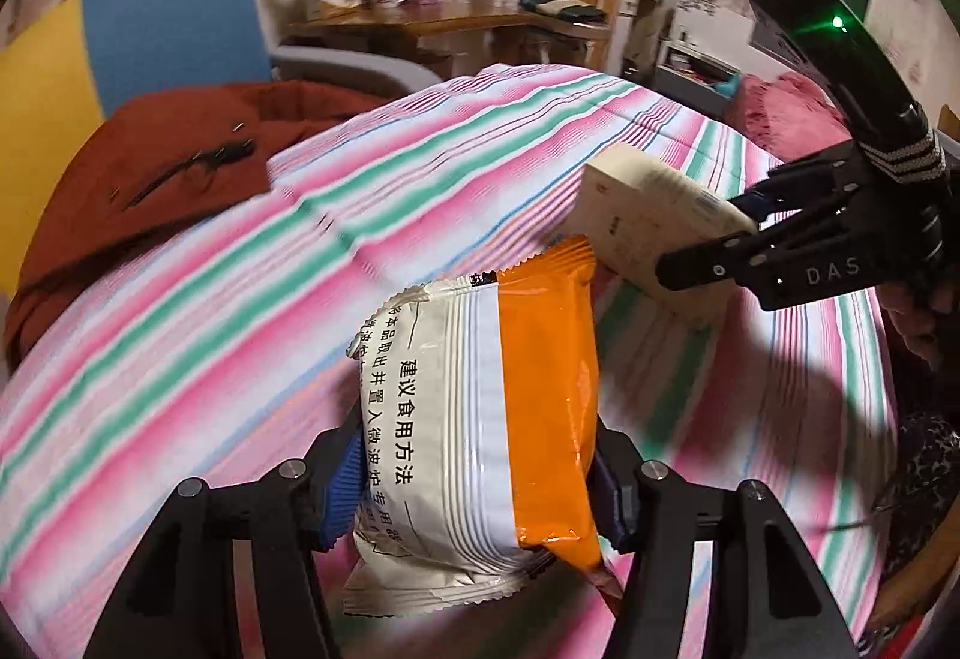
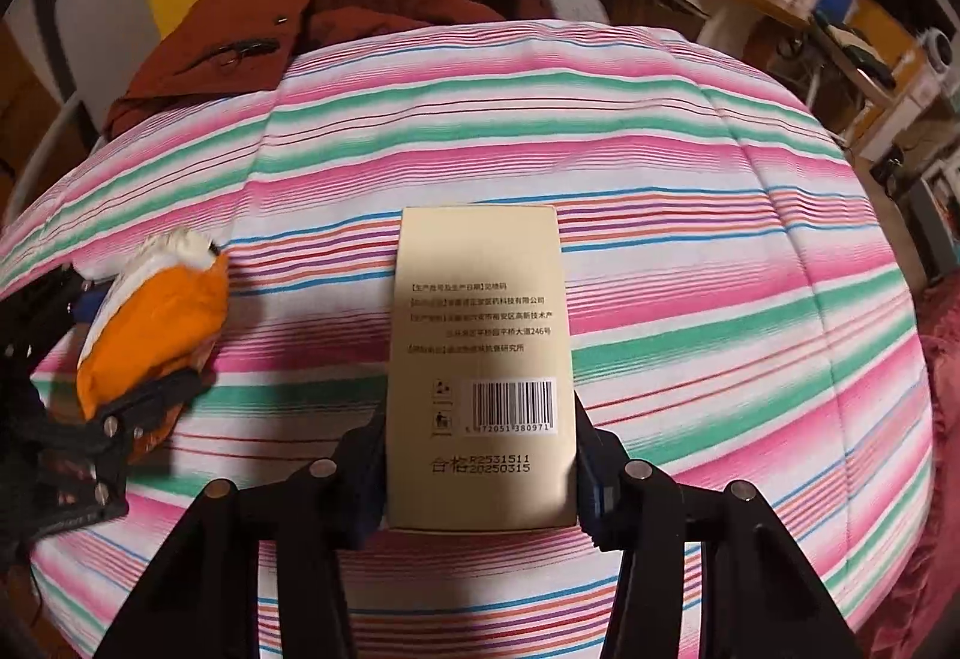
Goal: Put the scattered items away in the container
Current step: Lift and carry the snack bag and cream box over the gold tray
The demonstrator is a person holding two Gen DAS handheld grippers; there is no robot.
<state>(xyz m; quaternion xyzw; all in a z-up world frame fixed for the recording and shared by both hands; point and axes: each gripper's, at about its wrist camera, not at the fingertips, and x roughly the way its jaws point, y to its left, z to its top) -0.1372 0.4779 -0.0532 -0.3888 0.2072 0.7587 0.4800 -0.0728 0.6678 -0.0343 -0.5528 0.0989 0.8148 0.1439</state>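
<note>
Striped bedspread (image 2: pixel 690 239) — box (image 2: pixel 480 359) hides both gripper pads.

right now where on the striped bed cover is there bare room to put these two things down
Free: the wide striped bed cover beyond and right of the beige box, out to its right edge. Also the stretch between the box and the red-brown jacket. Crowded: the near left, where the orange and white packet and the left gripper sit.

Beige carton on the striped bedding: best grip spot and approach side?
Take the beige carton across its narrow width at the barcode end, coming from above and behind that end. Its long flat sides are parallel and rigid, so pads seat squarely. The right gripper already pinches it there.
</note>
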